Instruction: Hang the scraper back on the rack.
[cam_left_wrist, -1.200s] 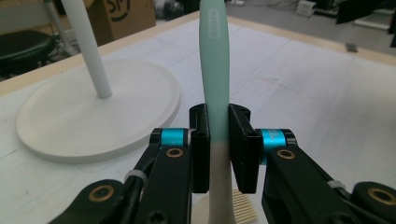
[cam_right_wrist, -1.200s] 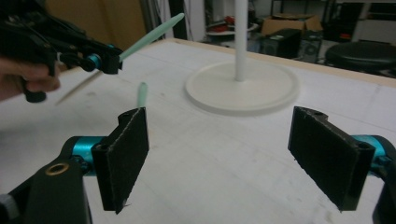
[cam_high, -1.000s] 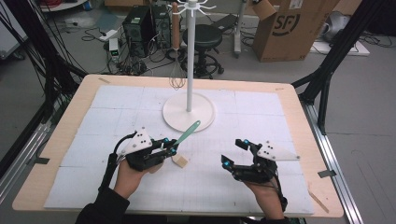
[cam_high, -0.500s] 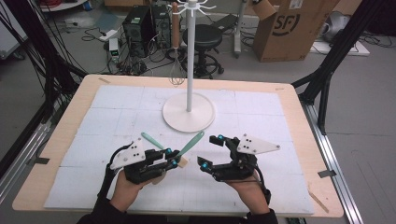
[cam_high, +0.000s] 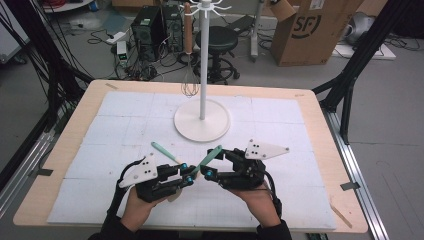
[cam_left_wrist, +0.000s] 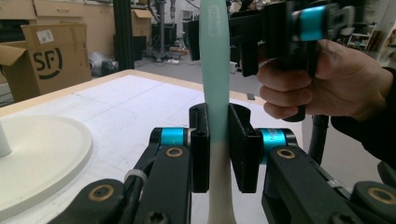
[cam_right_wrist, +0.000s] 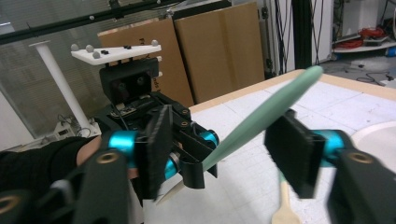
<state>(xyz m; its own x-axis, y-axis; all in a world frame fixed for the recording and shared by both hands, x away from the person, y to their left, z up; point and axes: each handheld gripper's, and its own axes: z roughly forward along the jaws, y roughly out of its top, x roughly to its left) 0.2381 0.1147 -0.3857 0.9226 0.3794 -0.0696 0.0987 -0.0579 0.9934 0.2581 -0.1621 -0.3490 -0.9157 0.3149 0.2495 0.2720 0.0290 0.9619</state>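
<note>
At the lower centre of the high view, a mint-green spatula (cam_high: 208, 159) is being clamped at its neck by the left gripper (cam_high: 189, 173), blade raised. The right gripper (cam_high: 210, 172) is being brought around the blade; its jaws have just been closing, not yet pressing. The tool is judged light, the handle stiff, the blade flexible and slippery. A second spatula (cam_high: 164, 151) is lying beyond, before the rack base (cam_high: 202, 121).

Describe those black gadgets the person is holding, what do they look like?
Each of the left gripper and right gripper is a black hand-held frame with two flat black jaws on linked arms, bright blue collars and brass-coloured pivot pins. Each carries a pale three-cornered plate with dark dots on top. A black cable trails back. The sleeves are dark.
</note>
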